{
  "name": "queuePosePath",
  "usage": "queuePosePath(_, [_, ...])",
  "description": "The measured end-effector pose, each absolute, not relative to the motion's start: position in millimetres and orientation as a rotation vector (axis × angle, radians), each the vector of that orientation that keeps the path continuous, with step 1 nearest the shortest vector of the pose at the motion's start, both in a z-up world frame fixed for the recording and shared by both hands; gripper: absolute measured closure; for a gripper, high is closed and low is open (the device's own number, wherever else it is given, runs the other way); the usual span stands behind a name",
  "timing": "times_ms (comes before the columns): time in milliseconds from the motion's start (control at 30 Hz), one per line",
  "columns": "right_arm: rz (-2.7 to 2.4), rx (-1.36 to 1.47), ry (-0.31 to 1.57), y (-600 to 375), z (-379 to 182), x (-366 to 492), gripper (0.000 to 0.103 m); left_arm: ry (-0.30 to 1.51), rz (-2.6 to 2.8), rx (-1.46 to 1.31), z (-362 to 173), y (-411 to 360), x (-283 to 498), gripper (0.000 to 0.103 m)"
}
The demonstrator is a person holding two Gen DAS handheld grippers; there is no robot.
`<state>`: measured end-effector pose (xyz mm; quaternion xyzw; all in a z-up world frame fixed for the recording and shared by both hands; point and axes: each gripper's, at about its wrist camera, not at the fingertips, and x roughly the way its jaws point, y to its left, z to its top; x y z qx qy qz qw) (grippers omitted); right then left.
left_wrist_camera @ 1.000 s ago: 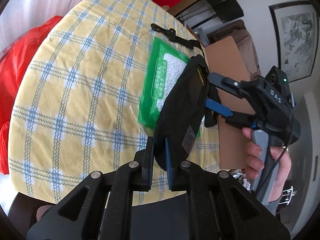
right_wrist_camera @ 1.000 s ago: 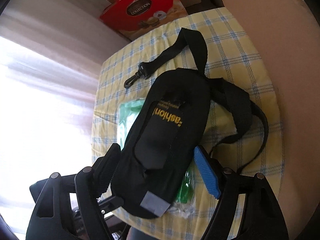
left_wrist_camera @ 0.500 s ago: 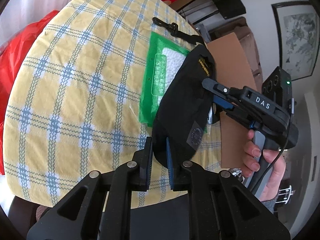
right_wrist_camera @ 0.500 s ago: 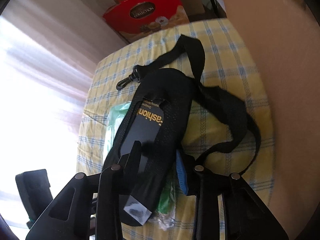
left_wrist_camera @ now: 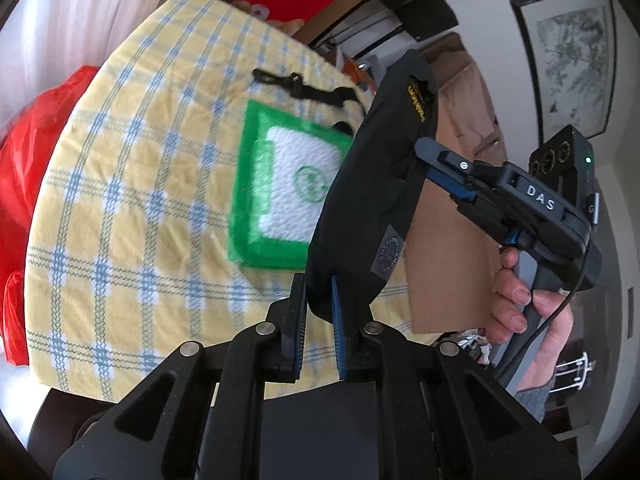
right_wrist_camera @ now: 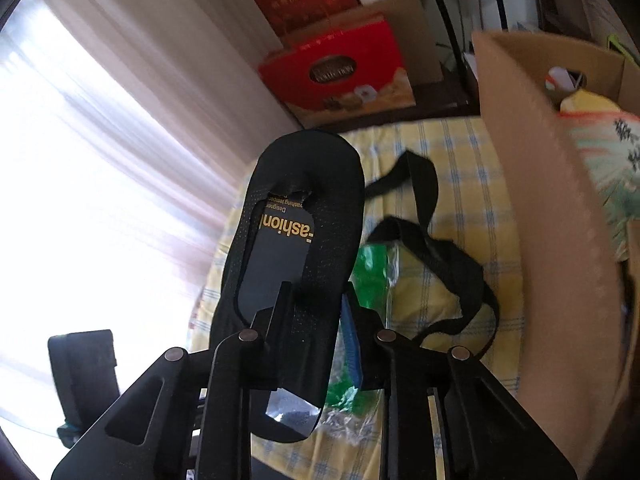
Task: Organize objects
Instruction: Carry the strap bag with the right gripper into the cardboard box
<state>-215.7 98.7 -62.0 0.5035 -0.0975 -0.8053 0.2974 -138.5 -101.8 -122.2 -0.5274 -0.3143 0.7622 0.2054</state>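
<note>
A black fabric pouch [left_wrist_camera: 376, 184] with a yellow-lettered card is held up off the table by both grippers. My left gripper [left_wrist_camera: 319, 300] is shut on its lower edge. My right gripper [right_wrist_camera: 316, 304] is shut on its middle, and it also shows in the left wrist view [left_wrist_camera: 432, 164]. The pouch [right_wrist_camera: 296, 248] stands nearly upright in the right wrist view. Its black strap [right_wrist_camera: 432, 252] trails over the table, with the clip end [left_wrist_camera: 280, 80] lying flat. A green packet of white tissue [left_wrist_camera: 288, 188] lies on the table below the pouch.
The table has a yellow and blue checked cloth [left_wrist_camera: 132, 200]. An open cardboard box [right_wrist_camera: 552, 208] holding packets stands at the table's right side. A red gift box [right_wrist_camera: 340, 76] stands beyond the far edge. A red bag [left_wrist_camera: 24, 176] lies left of the table.
My right gripper has closed on the pouch. Both grippers have lifted the pouch off the green packet and tilted it upright, and the strap is dragged along.
</note>
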Motion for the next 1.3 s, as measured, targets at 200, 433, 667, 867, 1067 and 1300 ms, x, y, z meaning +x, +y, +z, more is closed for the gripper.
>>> queuePosePath(200, [-2.153,1.260,-0.299,124,-22,-211,0.080,-0.798,2.127,-1.413,-91,-79,-143,0.092])
queuePosePath(433, [-2.212,1.185,-0.389,189,21,-213,0.080,-0.654,2.092,-1.345,-51,-24,-151,0.092])
queuePosePath(667, [-2.293,1.173,-0.481,264,40,-215,0.080,-0.553,2.017,-1.336,-33,49,-162,0.092])
queuePosePath(867, [-2.332,1.181,-0.570,315,36,-215,0.080,-0.467,1.969,-1.355,-31,104,-164,0.092])
queuePosePath(1067, [-2.341,1.243,-0.650,353,11,-228,0.080,-0.329,1.974,-1.420,-35,149,-165,0.092])
queuePosePath(1300, [-2.314,1.388,-0.664,356,-42,-243,0.080,-0.314,2.001,-1.408,-24,147,-161,0.075])
